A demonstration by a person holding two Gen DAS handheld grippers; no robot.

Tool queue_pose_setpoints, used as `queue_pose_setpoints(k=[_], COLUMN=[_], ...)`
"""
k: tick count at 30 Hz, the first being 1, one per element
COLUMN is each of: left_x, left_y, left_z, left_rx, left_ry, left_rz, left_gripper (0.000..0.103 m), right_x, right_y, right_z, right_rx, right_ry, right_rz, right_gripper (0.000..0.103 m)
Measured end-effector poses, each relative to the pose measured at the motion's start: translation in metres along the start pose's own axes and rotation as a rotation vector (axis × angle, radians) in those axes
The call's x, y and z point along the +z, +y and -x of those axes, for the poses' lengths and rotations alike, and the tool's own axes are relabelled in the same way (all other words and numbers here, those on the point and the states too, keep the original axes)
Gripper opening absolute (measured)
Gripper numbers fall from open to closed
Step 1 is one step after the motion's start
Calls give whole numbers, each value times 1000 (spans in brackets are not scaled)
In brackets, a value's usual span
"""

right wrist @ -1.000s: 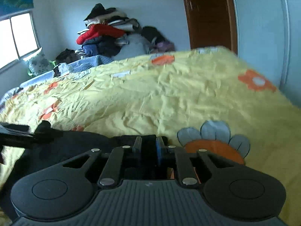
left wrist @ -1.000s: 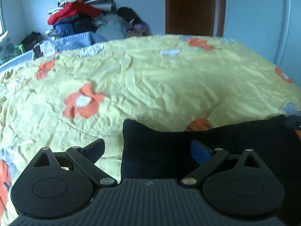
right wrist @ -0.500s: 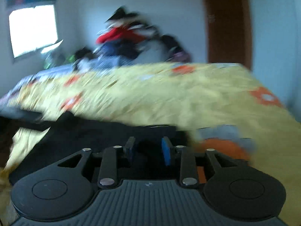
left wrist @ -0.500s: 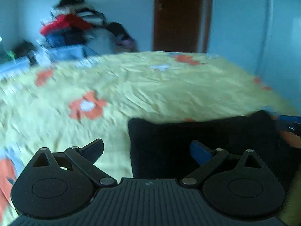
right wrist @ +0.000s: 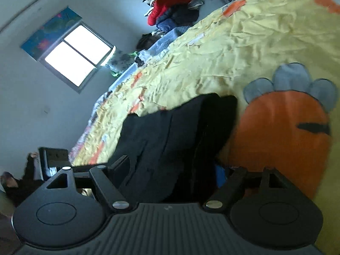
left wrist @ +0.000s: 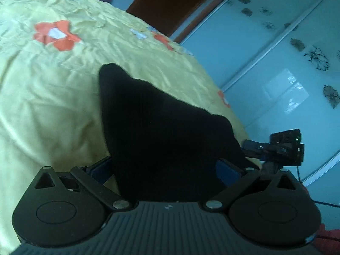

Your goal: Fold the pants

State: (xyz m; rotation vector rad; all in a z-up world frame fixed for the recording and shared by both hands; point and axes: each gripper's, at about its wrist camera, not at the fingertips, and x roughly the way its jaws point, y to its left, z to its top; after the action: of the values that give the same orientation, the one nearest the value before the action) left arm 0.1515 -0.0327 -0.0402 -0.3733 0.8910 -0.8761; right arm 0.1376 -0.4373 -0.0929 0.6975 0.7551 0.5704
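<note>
The black pants [left wrist: 161, 127] lie folded on the yellow flowered bedspread [left wrist: 53, 89]. In the left wrist view my left gripper [left wrist: 163, 170] is open, its two fingers standing either side of the pants' near edge. The view is rolled to one side. In the right wrist view the pants [right wrist: 176, 136] show as a layered black bundle, and my right gripper [right wrist: 172, 170] is open around their near end. The right gripper's body also shows in the left wrist view [left wrist: 282, 148], past the right edge of the pants.
A pile of clothes [right wrist: 176, 6] sits at the far end of the bed. A window [right wrist: 76, 55] is in the left wall. A brown door [left wrist: 176, 2] and pale wardrobe panels [left wrist: 276, 63] stand beyond the bed's right edge.
My right gripper has opened; it was shut a second ago. Both grippers have rolled sideways and moved in, so the pants' edge now lies between each pair of fingers.
</note>
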Motion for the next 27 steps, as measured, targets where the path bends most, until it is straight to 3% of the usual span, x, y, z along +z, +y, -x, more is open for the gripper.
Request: queue_pose_setpoints(k=[2, 3, 4, 5, 6, 7, 10, 17, 20, 24, 25, 26, 27], left_x=[2, 2, 3, 2, 1, -1, -8, -8, 8, 46, 54, 62, 68], left_y=[-4, -5, -4, -8, -9, -11, -11, -29, -26, -6, 3, 13, 24], left_z=[-6, -7, -8, -8, -9, -11, 3, 59, 81, 95, 92, 86, 76], left_rx=[-2, -1, 8, 35, 64, 120, 123, 173, 213, 308, 331, 367, 435], left_ry=[-15, -21, -28, -34, -22, -16, -48, -178, -233, -257, -257, -251, -230], left_rz=[0, 8, 20, 18, -2, -34, -33, -120, -150, -155, -159, -168, -172], left_gripper=[99, 100, 95, 71, 57, 33, 17, 15, 15, 17, 23, 36, 40], right_x=[-3, -3, -6, -10, -11, -16, -25, -8, 11, 35, 40, 44, 48], right_y=[8, 9, 10, 11, 12, 14, 26, 84, 109, 115, 111, 105, 98], right_z=[-9, -14, -16, -12, -10, -7, -1, -6, -27, -68, -83, -98, -111], right_rx=[-54, -97, -115, -121, -132, -142, -150, -85, -35, -16, -24, -59, -121], right_ry=[-15, -22, -31, -44, -57, -74, -122, -188, -199, -226, -216, -200, -178], right_rz=[30, 44, 39, 30, 21, 7, -12, 52, 105, 87, 66, 49, 28], right_gripper=[67, 45, 39, 37, 33, 31, 27, 25, 25, 26, 28, 30, 36])
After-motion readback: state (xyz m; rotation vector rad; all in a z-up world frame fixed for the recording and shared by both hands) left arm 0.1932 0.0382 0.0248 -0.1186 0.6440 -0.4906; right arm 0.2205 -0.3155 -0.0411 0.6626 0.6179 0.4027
